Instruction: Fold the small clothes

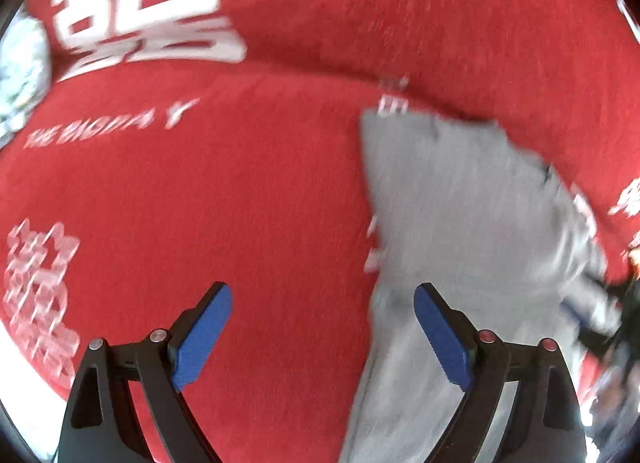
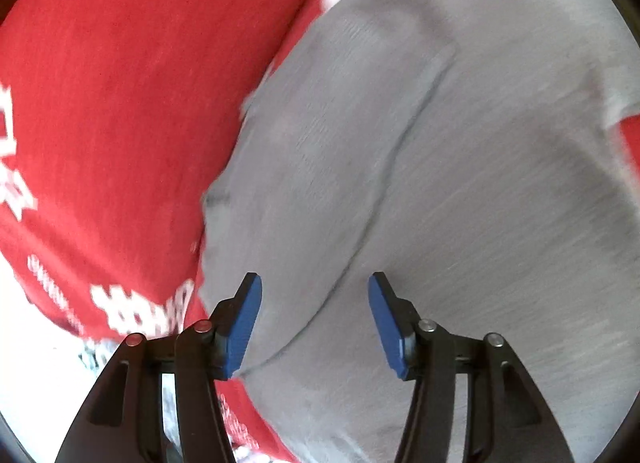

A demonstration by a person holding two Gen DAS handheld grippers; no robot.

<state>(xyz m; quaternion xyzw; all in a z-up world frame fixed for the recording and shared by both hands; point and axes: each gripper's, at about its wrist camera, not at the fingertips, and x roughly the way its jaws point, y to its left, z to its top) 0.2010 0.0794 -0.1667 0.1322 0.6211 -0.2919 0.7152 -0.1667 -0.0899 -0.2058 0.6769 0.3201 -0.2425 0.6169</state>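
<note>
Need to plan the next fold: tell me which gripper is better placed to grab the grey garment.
Right. The right gripper is open directly over the grey garment. The left gripper is open too, straddling the garment's edge, mostly over the red cloth.

red cloth — white print | blurred — none legible

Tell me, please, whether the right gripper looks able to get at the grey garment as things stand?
Probably yes: the right gripper is open right over the grey garment, which lies on the red cloth, with nothing between its fingers and the fabric.
</note>
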